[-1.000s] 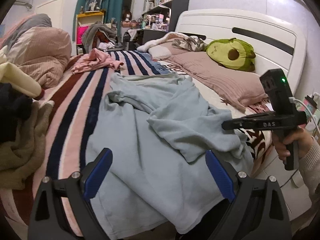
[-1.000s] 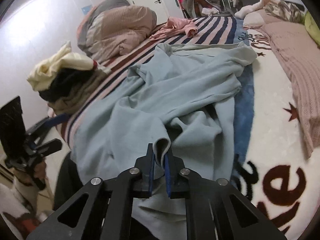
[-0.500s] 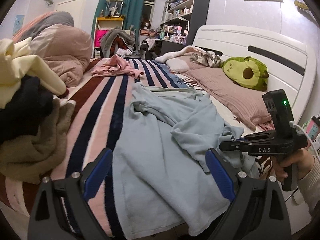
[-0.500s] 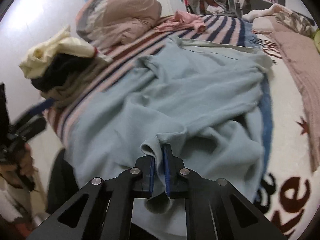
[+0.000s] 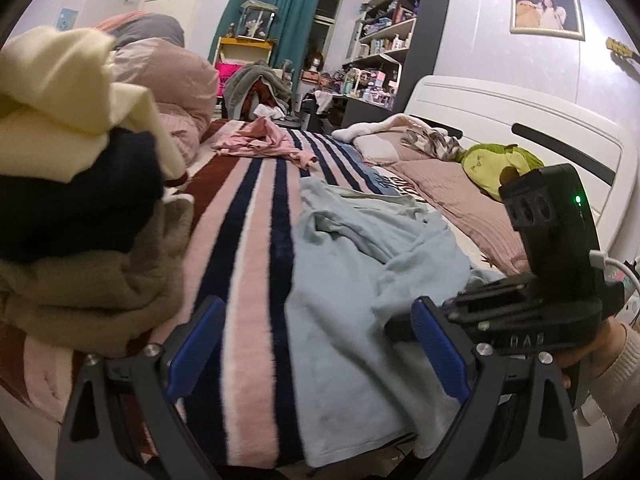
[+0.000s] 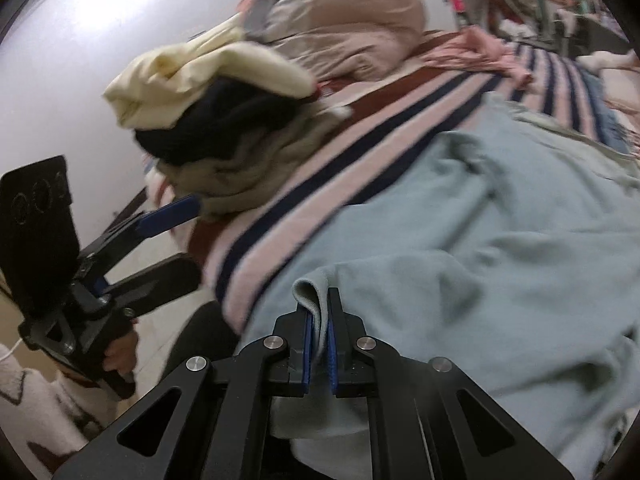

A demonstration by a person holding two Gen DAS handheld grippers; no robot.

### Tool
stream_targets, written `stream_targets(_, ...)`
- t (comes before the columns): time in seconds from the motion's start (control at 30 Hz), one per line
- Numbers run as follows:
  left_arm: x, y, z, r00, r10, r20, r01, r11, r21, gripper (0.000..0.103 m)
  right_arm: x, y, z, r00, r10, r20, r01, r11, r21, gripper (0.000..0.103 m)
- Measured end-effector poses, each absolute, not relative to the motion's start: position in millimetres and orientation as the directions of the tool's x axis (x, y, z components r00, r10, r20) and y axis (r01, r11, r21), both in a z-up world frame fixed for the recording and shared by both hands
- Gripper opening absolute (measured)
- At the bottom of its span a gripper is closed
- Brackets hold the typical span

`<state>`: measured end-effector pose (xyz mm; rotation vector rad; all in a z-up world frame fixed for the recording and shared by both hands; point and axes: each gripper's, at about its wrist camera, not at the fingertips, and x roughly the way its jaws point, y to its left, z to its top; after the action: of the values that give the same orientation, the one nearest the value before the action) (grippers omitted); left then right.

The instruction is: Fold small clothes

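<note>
A cluttered bedroom is seen, with a bed covered by a striped blanket. The fingers of the right gripper are pressed together on a fold at the near edge of the pale blue garment, which is spread rumpled over the blanket. The left gripper is held with fingers spread wide, empty, beside a pile of clothes at the bed's edge

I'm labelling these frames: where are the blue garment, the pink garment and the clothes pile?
blue garment [image 6: 500,216], right wrist view, its spread middle.
pink garment [image 5: 260,142], left wrist view, its crumpled middle.
clothes pile [image 5: 80,208], left wrist view, its dark layer.
</note>
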<state>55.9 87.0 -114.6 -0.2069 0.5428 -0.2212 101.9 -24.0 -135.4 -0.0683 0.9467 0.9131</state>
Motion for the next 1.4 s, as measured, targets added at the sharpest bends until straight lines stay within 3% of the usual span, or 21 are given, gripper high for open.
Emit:
stream_targets(0.33,59,106,-127,0.824,-0.272,-0.496,0.143,0.948,-0.283,0.092,91,18,-162,0.162,0.629,-0.761,-0.728,0.596,0.338,0.005)
stream_targets(0.47,60,98,-129,0.813,-0.286,-0.507,0.161,0.948,-0.276,0.092,87,-2,-158,0.167,0.637,-0.752,-0.695,0.617,0.368,0.023)
stream_targets(0.57,62,92,-136,0.794,-0.297,-0.53,0.174,0.947,-0.27,0.092,80,-36,-140,0.259,0.61,-0.749,-0.674,0.669,0.312,0.025)
stream_targets(0.7,62,81,-146,0.767,-0.299,-0.568,0.18,0.95,-0.256,0.092,78,-99,-124,0.422,0.506,-0.752,-0.559,0.799,0.224,0.038)
stream_targets(0.8,63,73,-153,0.751,-0.288,-0.595,0.173,0.954,-0.244,0.092,74,-151,-126,0.545,0.34,-0.766,-0.441,0.894,0.083,0.045)
stream_targets(0.9,66,65,-156,0.742,-0.273,-0.613,0.165,0.96,-0.227,0.092,70,-185,-143,0.562,0.235,-0.793,-0.354,0.935,0.026,0.048)
stream_targets(1.07,73,48,-154,0.738,-0.252,-0.626,0.158,0.967,-0.202,0.092,60,-218,-174,0.554,0.19,-0.811,-0.292,0.956,0.025,0.061)
stream_targets(1.33,82,22,-144,0.741,-0.252,-0.623,0.177,0.968,-0.18,0.092,58,-213,-180,0.588,0.22,-0.779,-0.299,0.953,0.043,0.064)
stream_targets(1.4,83,18,-143,0.741,-0.247,-0.624,0.181,0.969,-0.169,0.092,57,-209,-180,0.606,0.213,-0.767,-0.308,0.951,0.021,0.049)
